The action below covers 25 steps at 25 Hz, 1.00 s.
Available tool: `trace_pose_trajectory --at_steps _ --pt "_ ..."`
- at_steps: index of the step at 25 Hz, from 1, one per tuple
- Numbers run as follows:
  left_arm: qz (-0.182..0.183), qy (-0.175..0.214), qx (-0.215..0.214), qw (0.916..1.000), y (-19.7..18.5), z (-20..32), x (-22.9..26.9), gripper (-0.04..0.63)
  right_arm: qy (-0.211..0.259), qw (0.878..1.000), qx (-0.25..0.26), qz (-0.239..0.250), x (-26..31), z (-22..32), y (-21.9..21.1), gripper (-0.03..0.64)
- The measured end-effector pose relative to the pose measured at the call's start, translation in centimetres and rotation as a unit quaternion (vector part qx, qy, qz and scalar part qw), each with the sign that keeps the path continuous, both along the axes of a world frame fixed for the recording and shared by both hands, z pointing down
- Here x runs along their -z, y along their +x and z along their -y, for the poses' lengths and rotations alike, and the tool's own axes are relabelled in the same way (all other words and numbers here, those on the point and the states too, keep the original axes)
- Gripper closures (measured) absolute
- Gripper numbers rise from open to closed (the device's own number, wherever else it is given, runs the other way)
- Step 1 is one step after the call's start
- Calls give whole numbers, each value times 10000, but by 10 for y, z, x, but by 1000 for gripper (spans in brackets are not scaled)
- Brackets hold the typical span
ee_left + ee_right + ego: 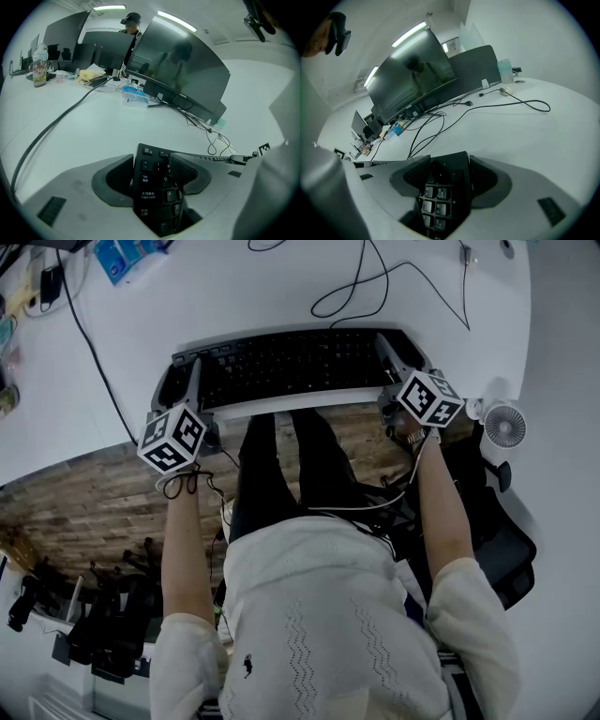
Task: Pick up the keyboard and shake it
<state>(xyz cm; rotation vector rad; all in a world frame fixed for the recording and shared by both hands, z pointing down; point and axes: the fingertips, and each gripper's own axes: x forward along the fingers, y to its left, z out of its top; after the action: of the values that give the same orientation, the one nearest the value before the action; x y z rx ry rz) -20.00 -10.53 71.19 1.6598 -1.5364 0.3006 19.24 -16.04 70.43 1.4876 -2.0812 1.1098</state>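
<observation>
My left gripper [157, 180] was clamped on the keyboard [291, 367] at its Caps Lock end and my right gripper [443, 183] on the number-pad end, jaws covering outer keys, above the white desk's [234, 296] near edge, underside hidden.

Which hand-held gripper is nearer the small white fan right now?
Right. The right hand-held gripper grips the keyboard at the end beside the fan; the left hand-held gripper grips its far end.
</observation>
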Motion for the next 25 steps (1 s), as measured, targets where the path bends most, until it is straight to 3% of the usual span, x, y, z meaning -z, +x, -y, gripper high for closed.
trace_pose_trajectory --at_steps 20,25 --pt "-271 353 68 9990 -2 -19 44 367 504 9986 142 49 52 -10 -4 371" --pt "-175 525 -24 9985 0 -18 61 367 638 9979 44 99 66 -17 -1 371"
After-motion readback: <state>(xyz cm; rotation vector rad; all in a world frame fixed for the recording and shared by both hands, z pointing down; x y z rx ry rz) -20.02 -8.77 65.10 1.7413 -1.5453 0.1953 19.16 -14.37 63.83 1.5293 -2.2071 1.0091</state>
